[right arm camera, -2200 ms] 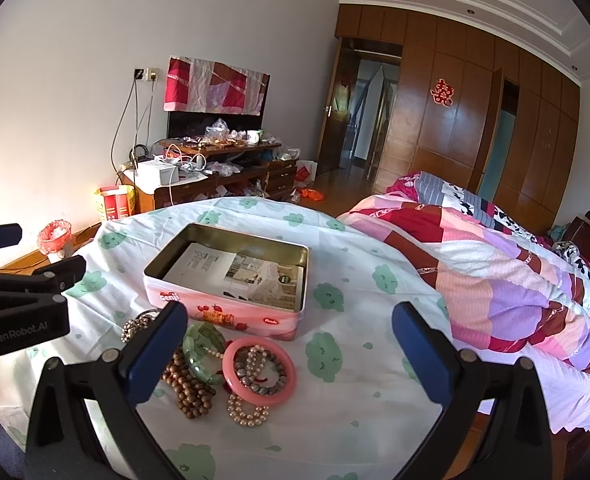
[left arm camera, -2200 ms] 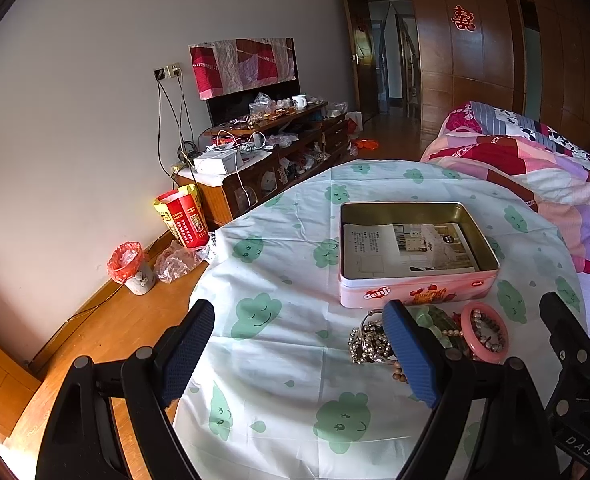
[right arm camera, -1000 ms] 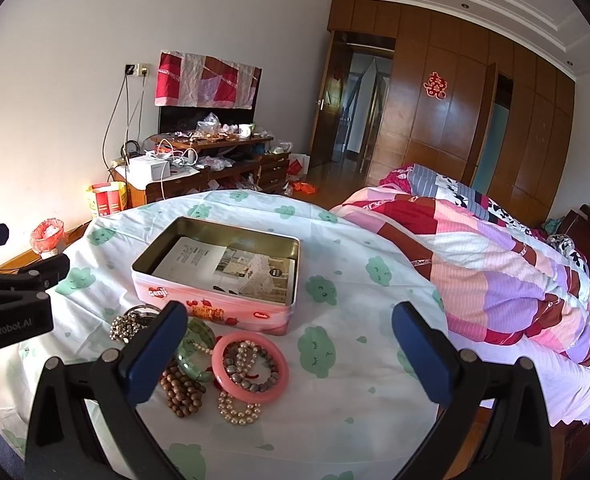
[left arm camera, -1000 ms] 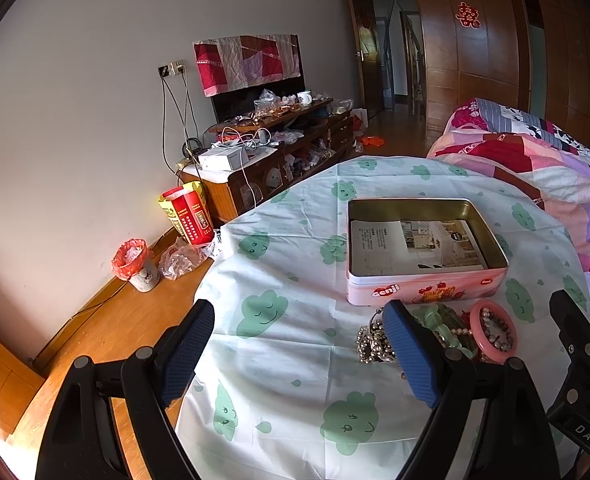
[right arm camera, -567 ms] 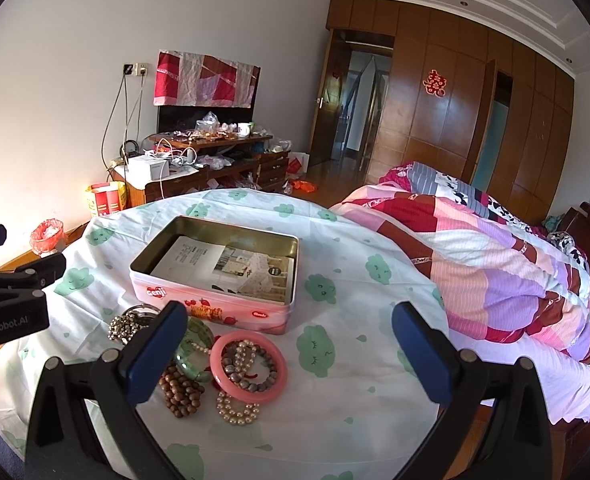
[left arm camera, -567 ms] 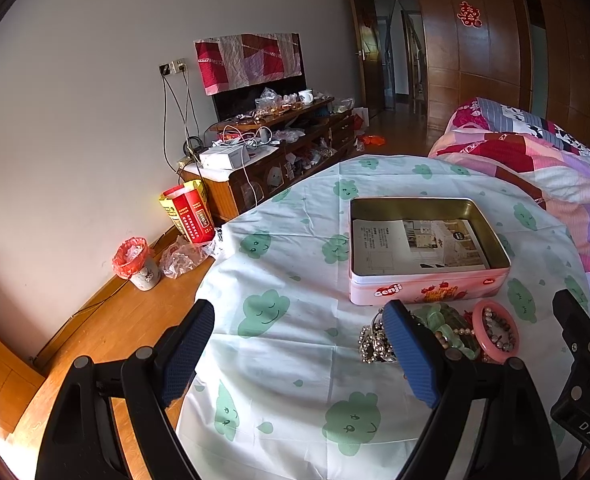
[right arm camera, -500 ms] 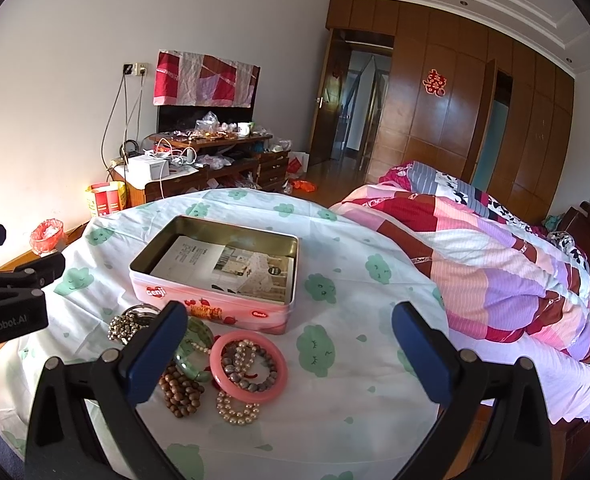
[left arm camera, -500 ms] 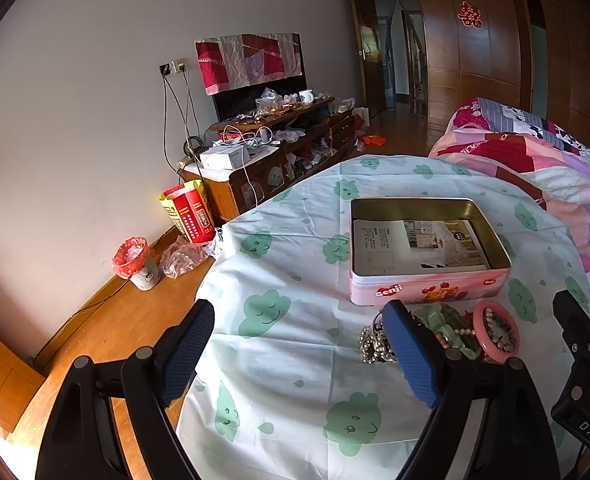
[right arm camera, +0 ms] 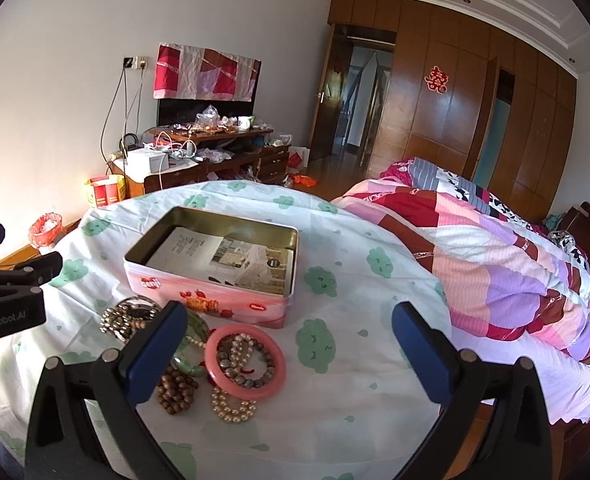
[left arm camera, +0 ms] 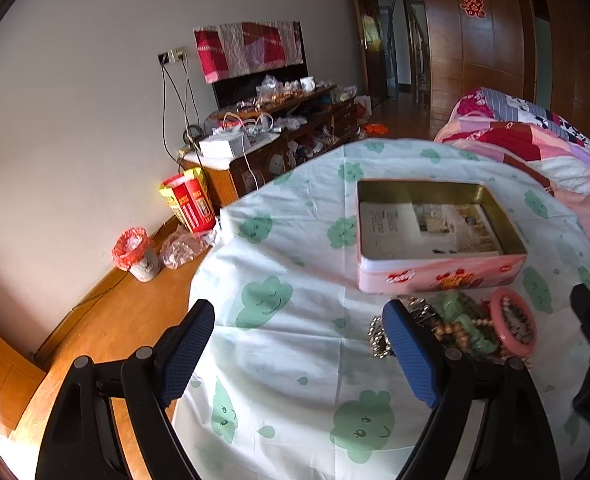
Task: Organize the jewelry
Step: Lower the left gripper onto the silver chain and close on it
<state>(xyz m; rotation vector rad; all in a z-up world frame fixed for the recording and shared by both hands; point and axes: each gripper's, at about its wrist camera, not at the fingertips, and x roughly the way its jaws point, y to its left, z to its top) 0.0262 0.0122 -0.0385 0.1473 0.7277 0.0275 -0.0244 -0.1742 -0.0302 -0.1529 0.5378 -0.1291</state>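
Since the earlier frames you have drifted both grippers slightly nearer the jewelry, so the pink tin (right arm camera: 211, 280) and the pile in front of it sit a little larger and lower in both views; nothing on the table has been moved. Your left gripper (left arm camera: 299, 344) hangs over the cloud-print tablecloth (left arm camera: 279, 360) with its blue pads spread wide and nothing between them, its right pad just in front of the metal bead bracelet (left arm camera: 377, 340). Your right gripper (right arm camera: 287, 344) is likewise spread wide and empty, with the pink bangle (right arm camera: 245, 360) lying on the cloth between its pads, nearer the left one. The tin stands open near the middle of the table and holds only a printed paper sheet (right arm camera: 223, 260) lying flat on its bottom; no jewelry is in it. All the jewelry lies outside, just in front of the tin's near wall: the pink bangle with dark and pearly beads inside its ring, a pearl bracelet (right arm camera: 231, 404) touching its near edge, a brown wooden bead bracelet (right arm camera: 175, 392), and a green bangle (right arm camera: 191, 356) partly hidden by your right gripper's left pad.
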